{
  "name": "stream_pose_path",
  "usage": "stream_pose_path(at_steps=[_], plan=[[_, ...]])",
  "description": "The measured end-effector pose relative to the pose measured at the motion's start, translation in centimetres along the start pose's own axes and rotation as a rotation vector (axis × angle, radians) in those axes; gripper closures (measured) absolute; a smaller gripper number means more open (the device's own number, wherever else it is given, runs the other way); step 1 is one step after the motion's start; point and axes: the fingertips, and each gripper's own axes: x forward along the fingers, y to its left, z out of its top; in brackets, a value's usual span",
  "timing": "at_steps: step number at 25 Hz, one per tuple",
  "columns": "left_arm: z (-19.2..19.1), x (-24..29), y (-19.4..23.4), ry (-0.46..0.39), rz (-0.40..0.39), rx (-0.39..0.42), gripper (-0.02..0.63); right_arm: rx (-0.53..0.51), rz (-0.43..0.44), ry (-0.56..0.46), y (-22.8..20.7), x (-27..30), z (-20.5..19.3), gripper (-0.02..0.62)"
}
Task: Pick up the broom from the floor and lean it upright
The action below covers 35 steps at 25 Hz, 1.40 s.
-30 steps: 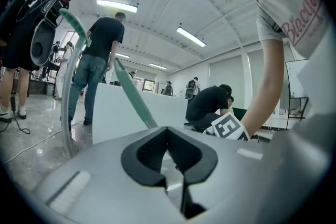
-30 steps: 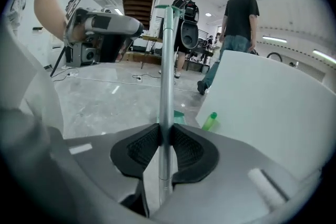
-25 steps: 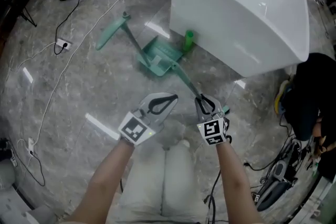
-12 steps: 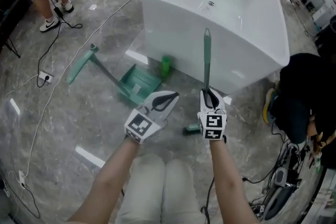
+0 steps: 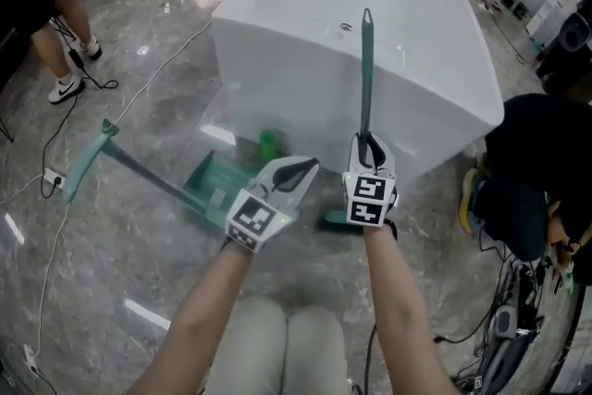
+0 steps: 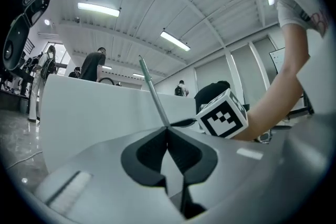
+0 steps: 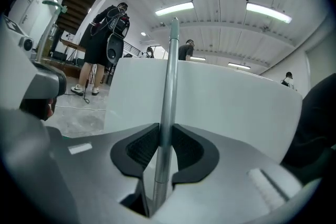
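Observation:
The broom stands nearly upright, its green handle (image 5: pixel 366 79) rising in front of the large white tub (image 5: pixel 416 23). Its green head (image 5: pixel 336 222) is low beside my right wrist. My right gripper (image 5: pixel 370 149) is shut on the handle low down. In the right gripper view the handle (image 7: pixel 169 81) runs up between the black pads (image 7: pixel 137 150) of the right gripper (image 7: pixel 163 136). My left gripper (image 5: pixel 308 167) hangs just left of it, shut and holding nothing. In the left gripper view its tips (image 6: pixel 168 131) meet, with the broom handle (image 6: pixel 152 94) beyond.
A green dustpan (image 5: pixel 211 187) with a long handle (image 5: pixel 88 164) lies on the grey marble floor at the left, a green bottle (image 5: pixel 268 146) behind it. Cables (image 5: pixel 55 180) trail across the floor. A person's shoes (image 5: pixel 67 88) are far left; dark gear (image 5: pixel 527 190) is on the right.
The broom has swung from lying on the floor up to nearly vertical in my right gripper. Both grippers have moved closer to the tub, the left one staying empty.

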Motion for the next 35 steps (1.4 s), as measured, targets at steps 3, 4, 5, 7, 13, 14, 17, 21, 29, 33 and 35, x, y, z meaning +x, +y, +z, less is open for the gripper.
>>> stream_pose_path(at_steps=[3, 4, 5, 7, 13, 14, 17, 21, 29, 33, 35], plan=[[-0.3, 2.0, 0.8, -0.018, -0.001, -0.004, 0.606, -0.012, -0.035, -0.013, -0.5, 1.6, 0.3, 0.509], [-0.3, 2.4, 1.0, -0.028, 0.003, -0.008, 0.606, -0.021, -0.042, -0.018, -0.5, 2.0, 0.4, 0.508], [-0.1, 2.6, 1.3, -0.041, 0.008, -0.012, 0.606, -0.034, -0.046, -0.024, -0.4, 2.4, 0.5, 0.509], [0.5, 3.0, 1.8, -0.065, 0.016, -0.013, 0.605, -0.068, -0.051, -0.044, -0.2, 3.0, 1.1, 0.508], [0.6, 3.4, 2.3, -0.076, 0.008, 0.013, 0.606, -0.083, -0.09, -0.031, -0.5, 4.6, 1.7, 0.511], [0.5, 3.3, 2.4, -0.077, 0.011, 0.012, 0.606, -0.081, -0.106, -0.024, -0.5, 4.8, 1.8, 0.511], [0.1, 3.2, 2.6, -0.075, 0.014, 0.011, 0.606, -0.092, -0.145, -0.007, -0.2, 5.5, 2.0, 0.511], [-0.2, 3.1, 3.4, -0.079, 0.031, 0.01, 0.606, -0.096, -0.172, -0.01, 0.2, 6.1, 2.1, 0.529], [-0.4, 2.8, 5.0, -0.069, 0.057, 0.0, 0.606, -0.125, -0.15, -0.045, 0.7, 5.6, 2.6, 0.446], [-0.5, 3.1, 5.0, -0.065, 0.065, 0.0, 0.606, -0.115, -0.12, -0.061, 0.8, 5.0, 2.2, 0.43], [-0.2, 3.3, 4.4, -0.068, 0.06, 0.01, 0.606, -0.105, -0.1, -0.082, 0.7, 4.2, 2.3, 0.43]])
